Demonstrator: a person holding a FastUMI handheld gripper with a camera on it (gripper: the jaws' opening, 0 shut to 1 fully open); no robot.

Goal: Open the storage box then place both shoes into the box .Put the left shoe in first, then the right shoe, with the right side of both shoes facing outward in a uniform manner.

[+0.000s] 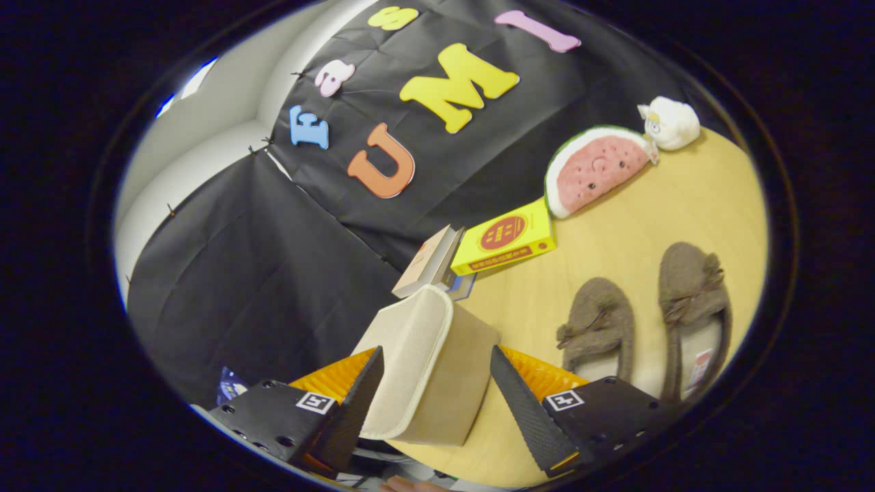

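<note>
A beige fabric storage box (424, 355) with a pale piped rim stands on the wooden table (615, 232), between my fingers. My gripper (434, 359) is closed in on it, one finger against each side, and both seem to press on it. The box's lid looks closed. Two brown fuzzy slippers with bows lie side by side on the table beyond and beside my one finger: the nearer one (595, 328) close to the box, the other (694, 307) further out. Their heel ends are hidden behind my finger.
Just beyond the box lie a yellow book (506, 239) and a tilted grey-brown book (427, 263). A watermelon plush (595, 167) and a white plush toy (670, 123) sit at the table's far side against the black cloth wall.
</note>
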